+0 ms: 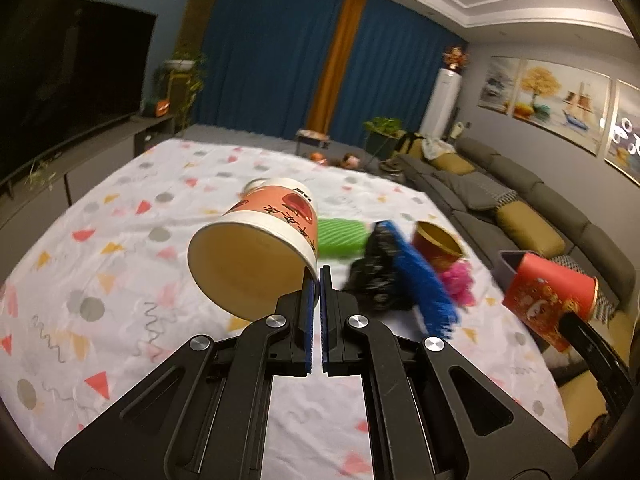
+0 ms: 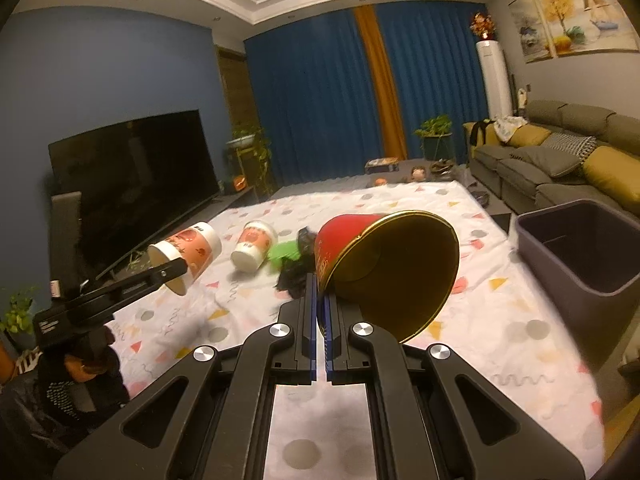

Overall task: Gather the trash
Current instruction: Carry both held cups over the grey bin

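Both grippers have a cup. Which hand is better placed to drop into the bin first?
Right. The right gripper is shut on the red cup, with the grey bin open just beside it. The left gripper, shut on the peach cup, is across the table from it.

sheet [image 1: 120, 216]: white, with coloured triangles, grey dots, squiggles
held cup [image 1: 256, 248]: orange, white rim
other cup [image 2: 384, 268]: red, gold inside
bin [image 2: 576, 248]: grey
curtains [image 2: 320, 100]: blue, orange stripe

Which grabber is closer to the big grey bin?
Right. The right gripper, holding a red cup by its rim, is beside the grey bin. The left gripper, holding a pink cup, is farther away, across the patterned sheet.
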The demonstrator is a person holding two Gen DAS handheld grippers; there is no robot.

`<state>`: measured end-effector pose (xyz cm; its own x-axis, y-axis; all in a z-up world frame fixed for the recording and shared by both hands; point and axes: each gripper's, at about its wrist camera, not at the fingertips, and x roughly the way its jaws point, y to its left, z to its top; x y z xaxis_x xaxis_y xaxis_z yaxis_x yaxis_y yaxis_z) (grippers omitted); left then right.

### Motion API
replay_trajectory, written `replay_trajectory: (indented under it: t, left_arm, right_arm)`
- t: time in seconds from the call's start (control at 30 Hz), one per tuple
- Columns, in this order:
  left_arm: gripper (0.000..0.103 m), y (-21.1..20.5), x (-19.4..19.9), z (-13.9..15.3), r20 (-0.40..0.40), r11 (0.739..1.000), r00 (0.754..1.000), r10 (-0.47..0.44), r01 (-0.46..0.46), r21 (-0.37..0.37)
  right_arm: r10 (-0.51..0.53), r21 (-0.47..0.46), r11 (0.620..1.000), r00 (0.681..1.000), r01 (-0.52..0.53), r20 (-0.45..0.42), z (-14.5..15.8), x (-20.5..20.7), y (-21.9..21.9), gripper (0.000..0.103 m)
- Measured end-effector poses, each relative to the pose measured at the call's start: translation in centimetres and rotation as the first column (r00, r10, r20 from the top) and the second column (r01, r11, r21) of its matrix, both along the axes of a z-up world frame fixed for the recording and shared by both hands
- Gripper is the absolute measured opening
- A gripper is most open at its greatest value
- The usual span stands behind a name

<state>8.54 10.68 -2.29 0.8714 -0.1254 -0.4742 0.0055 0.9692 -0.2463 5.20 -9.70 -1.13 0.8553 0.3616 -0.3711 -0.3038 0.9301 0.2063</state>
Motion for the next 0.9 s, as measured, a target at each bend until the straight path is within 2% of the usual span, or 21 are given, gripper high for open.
replay_trajectory:
  t: [0.27, 0.4, 0.67, 0.9]
  left_arm:
    - [0.002, -6.5, -0.1, 2.2, 0.04, 0.99, 0.991, -0.13, 0.128, 0.057]
    - [0.002, -10.5, 0.3, 3.2, 0.065, 0.975, 0.975, -0.211, 0.204, 0.09]
    - [0.002, -19.5, 1.9, 5.1, 0.102, 0.92, 0.917, -0.386, 0.374, 0.115]
    - [0.002, -26.8, 4.0, 4.9, 0.1, 0.871, 0.867, -0.488, 0.475, 0.126]
  right_arm:
    - [-0.099, -0.009, 0.995, 0.994, 0.099, 0.046, 1.2, -0.5, -4.4, 0.004]
    - [-0.159, -0.016, 0.987, 0.985, 0.161, 0.064, 1.6, -0.6, -7.0, 0.004]
    - [-0.304, -0.013, 0.952, 0.948, 0.307, 0.097, 2.5, 0.0, -12.6, 0.004]
    - [-0.419, -0.031, 0.905, 0.902, 0.424, 0.104, 2.5, 1.5, -17.6, 0.004]
